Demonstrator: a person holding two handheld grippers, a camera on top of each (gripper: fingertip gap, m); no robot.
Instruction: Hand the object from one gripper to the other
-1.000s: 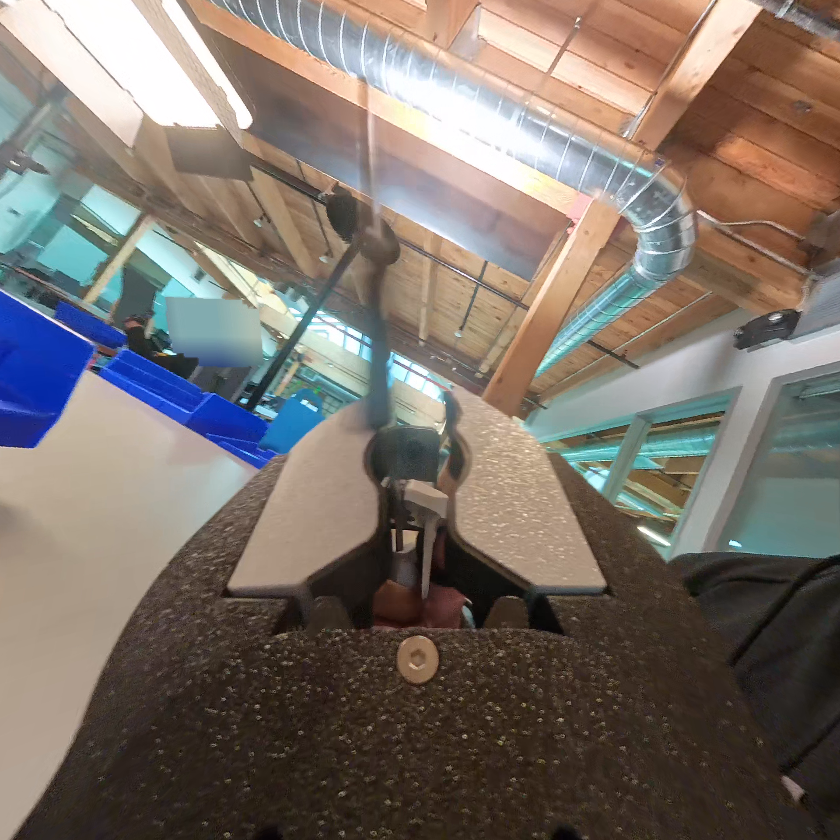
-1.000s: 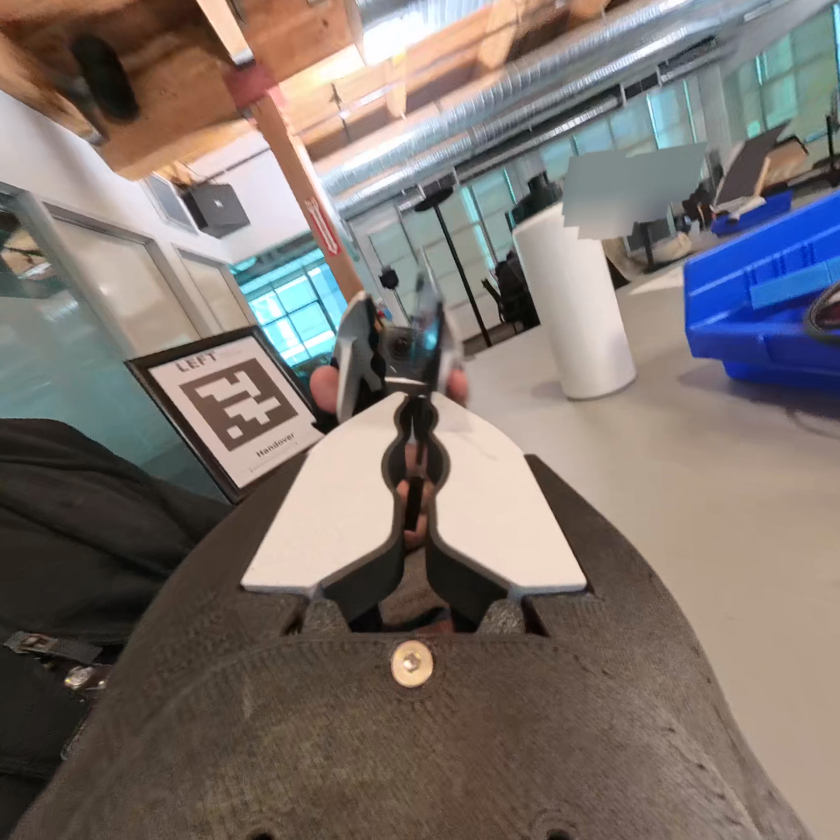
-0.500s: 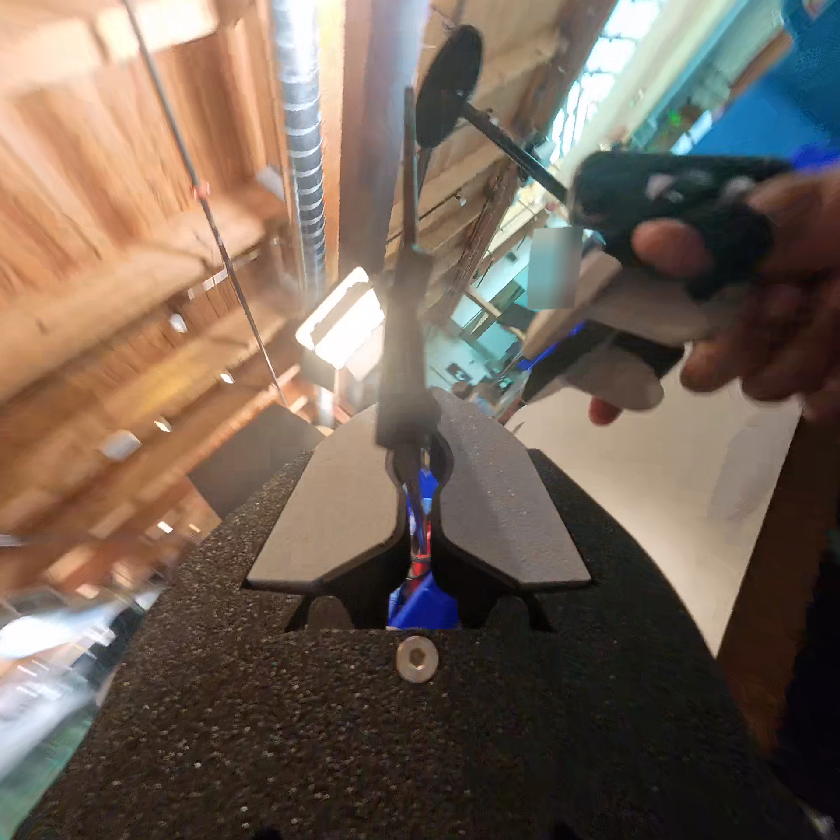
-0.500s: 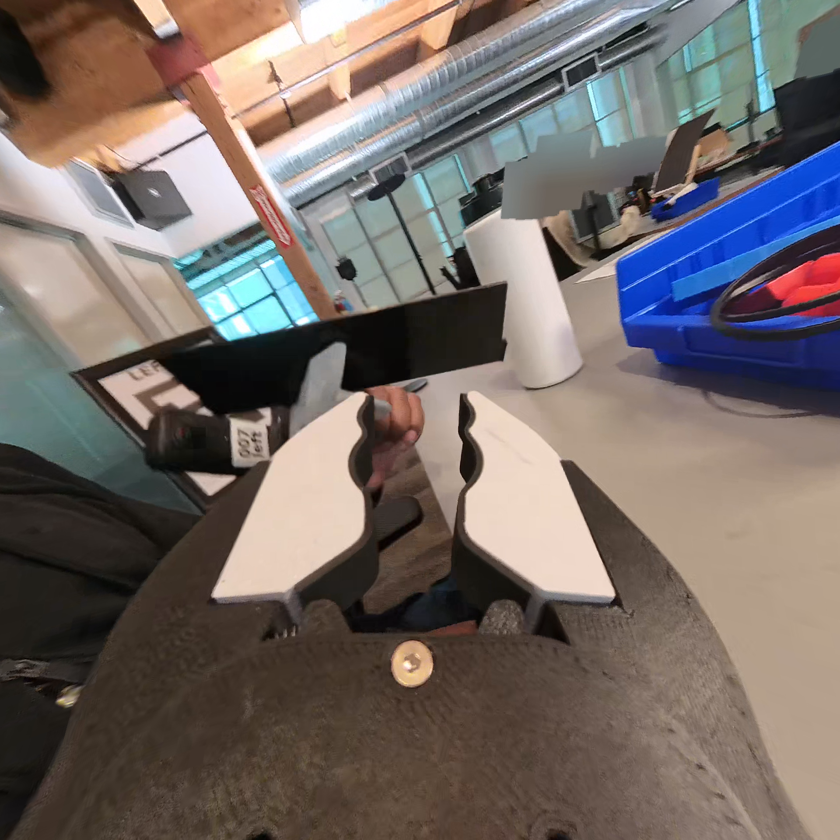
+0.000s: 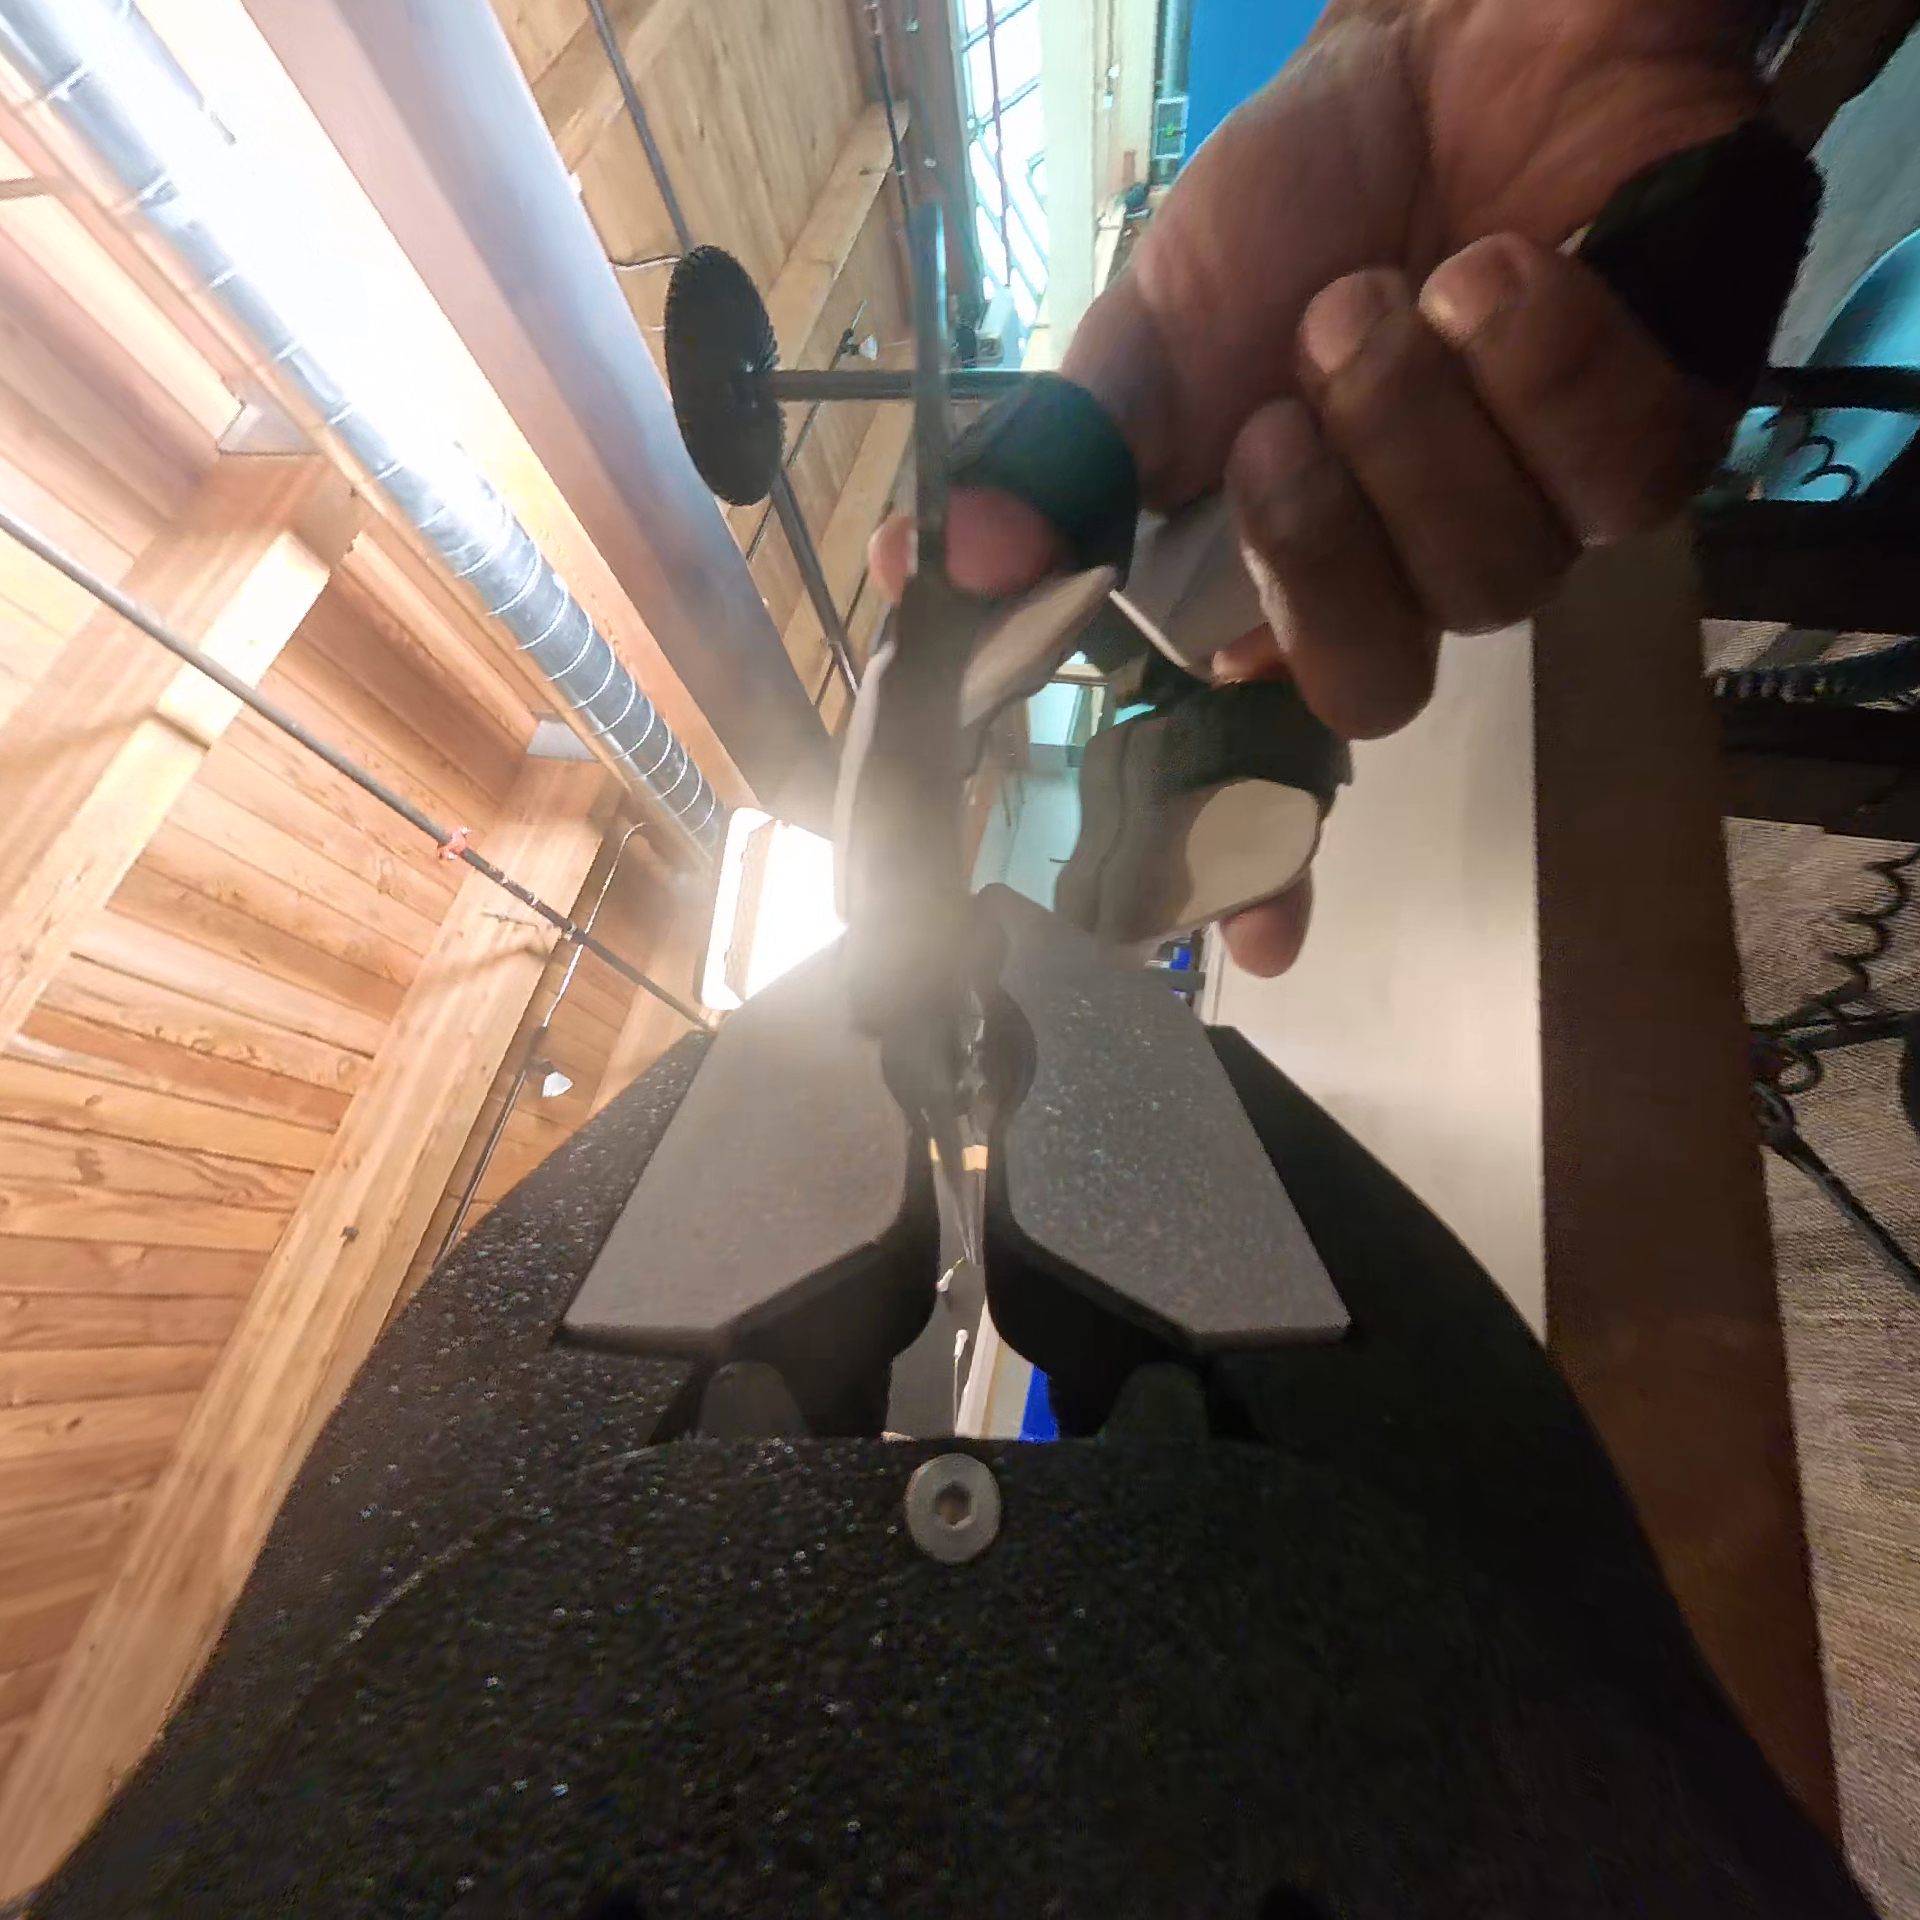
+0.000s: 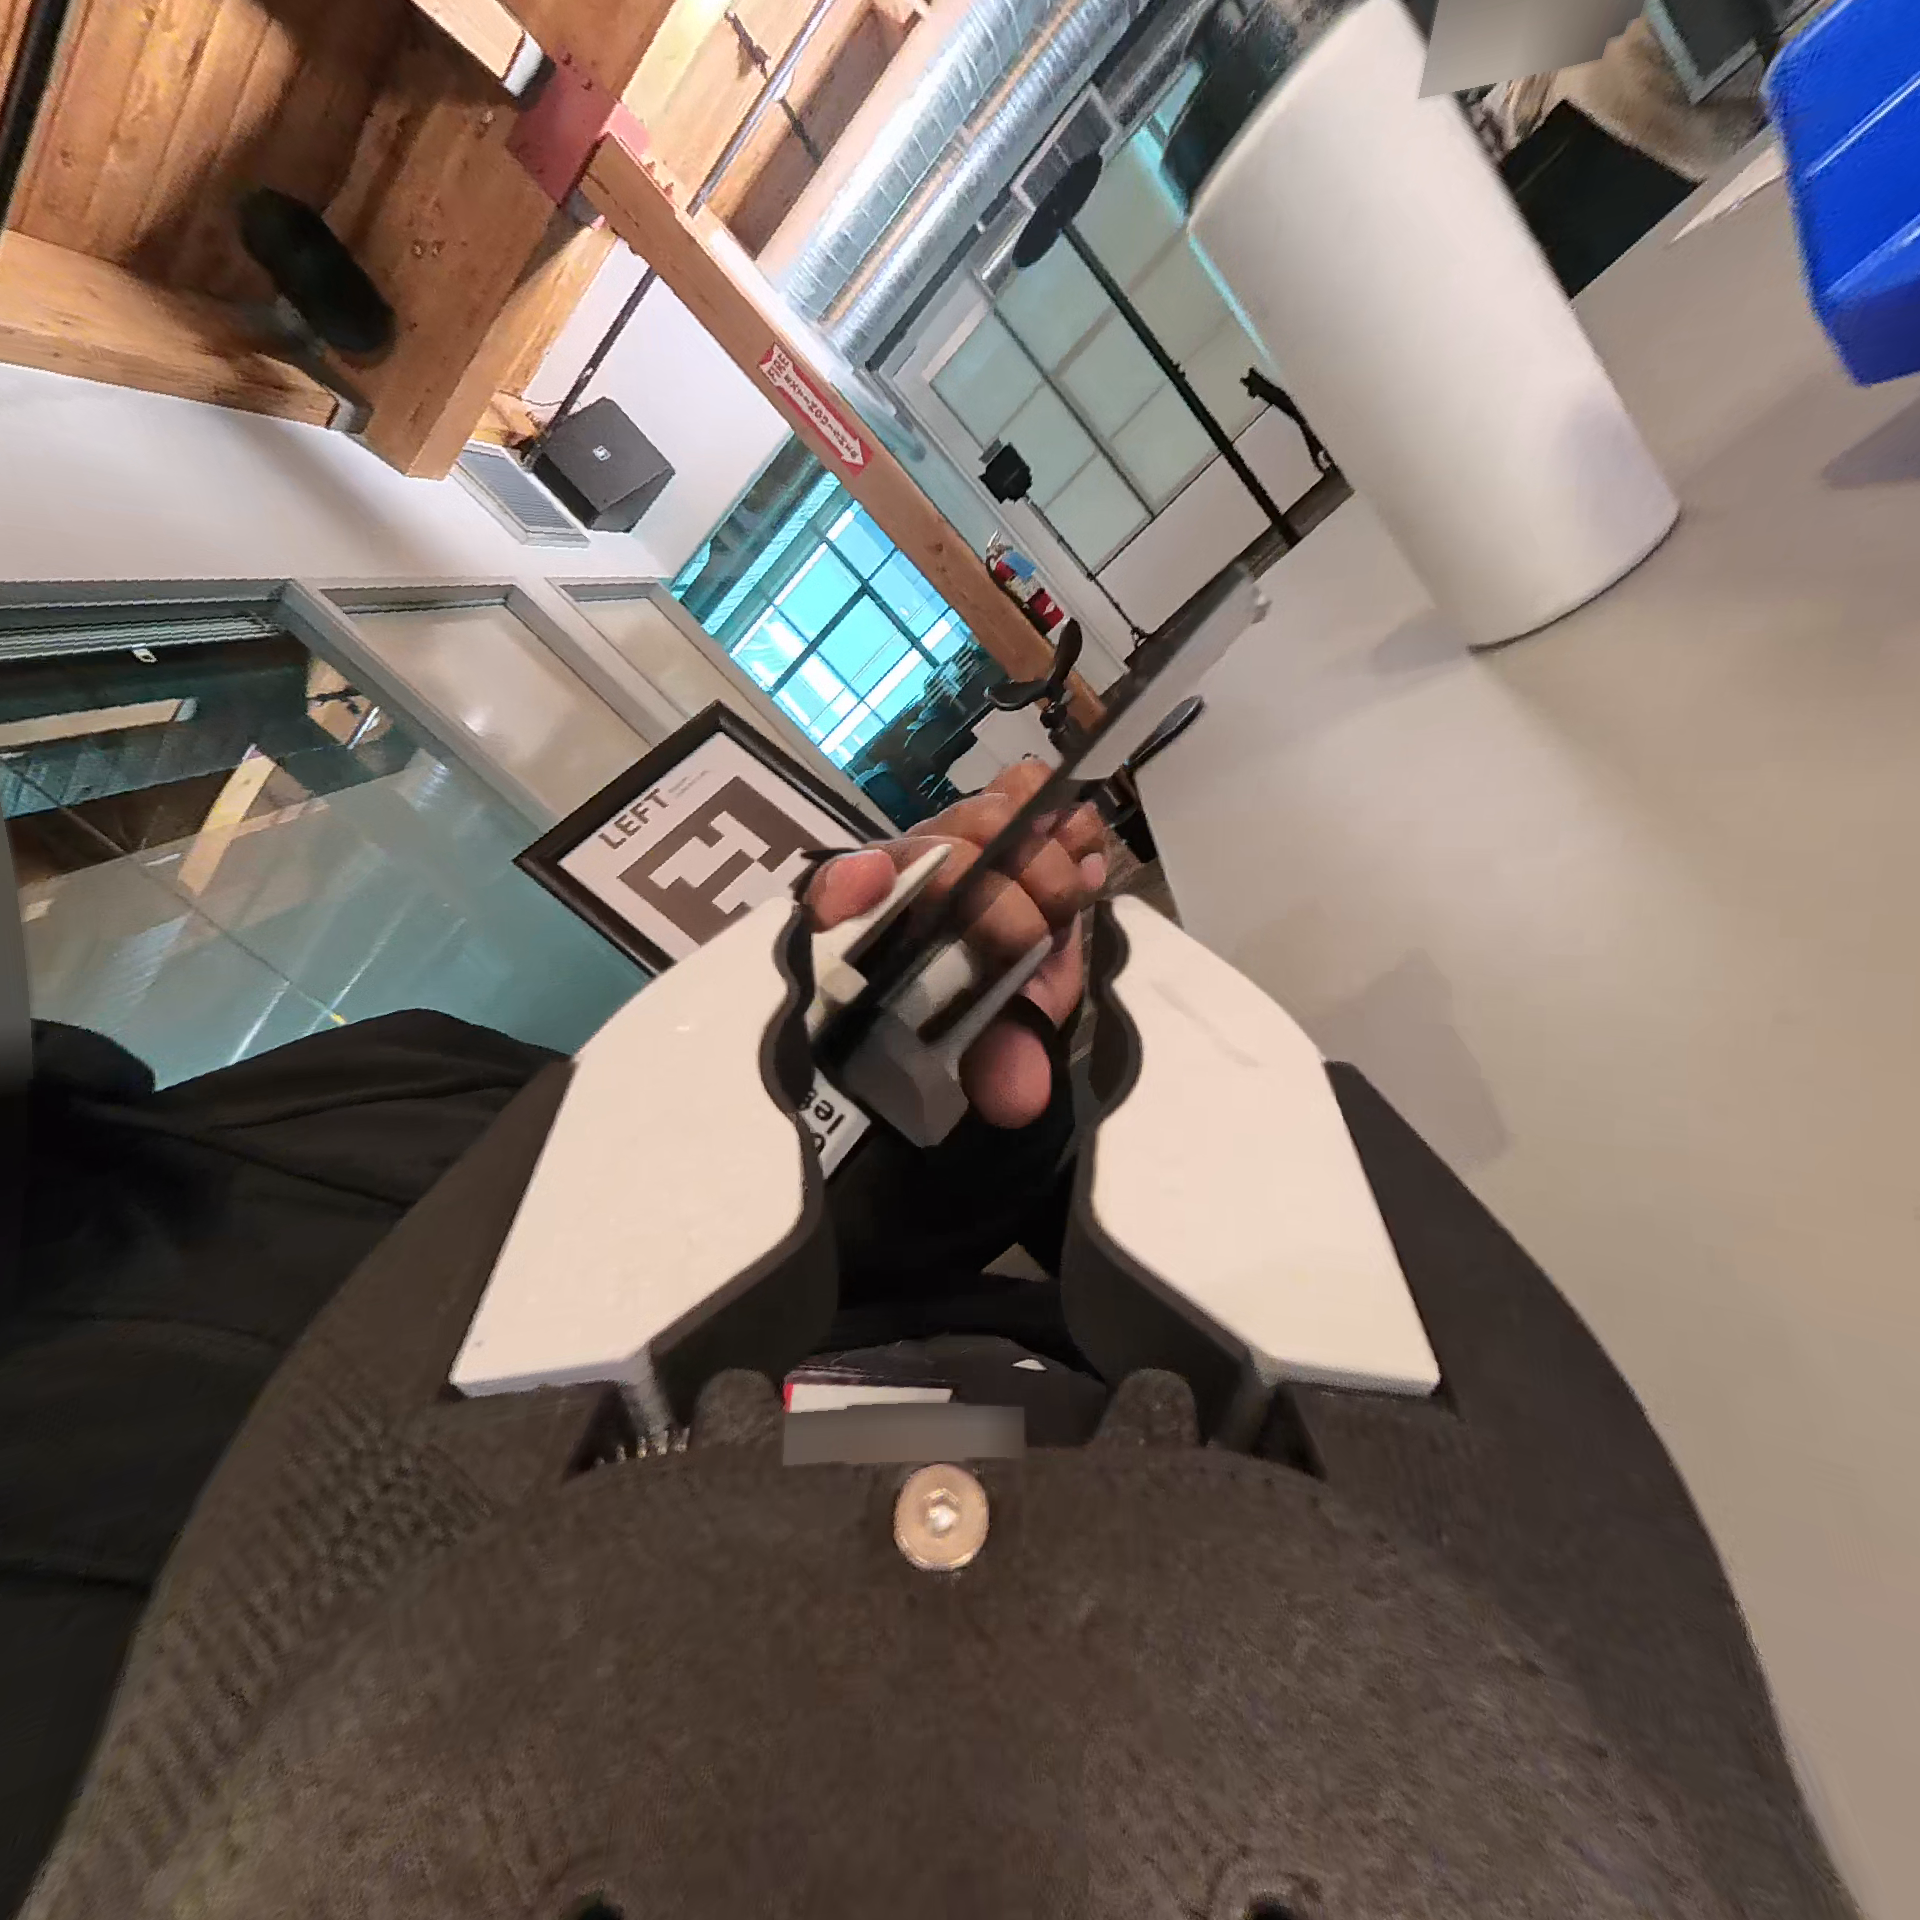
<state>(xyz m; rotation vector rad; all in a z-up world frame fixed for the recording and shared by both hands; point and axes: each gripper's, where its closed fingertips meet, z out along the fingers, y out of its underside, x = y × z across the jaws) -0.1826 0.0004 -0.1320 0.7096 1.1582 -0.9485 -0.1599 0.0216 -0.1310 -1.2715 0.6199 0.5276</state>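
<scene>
A thin flat black plate is seen edge-on in the left wrist view, standing up out of my left gripper, which is shut on its lower end. My right gripper, held by a hand, is open close in front, with one finger on each side of the plate. In the right wrist view my right gripper is wide open. The left gripper sits between its fingers, and the plate slants up to the right.
A grey table carries a white cylinder and a blue bin at the far right. A framed sign stands behind the grippers. Dark clothing fills the left. A wooden ceiling with ducts is overhead. My two grippers' fingertips are within a few centimetres of each other.
A second ago both grippers were shut on the plate. The right gripper opened and let go. The left gripper turned with the plate and now sits between the right gripper's open fingers.
</scene>
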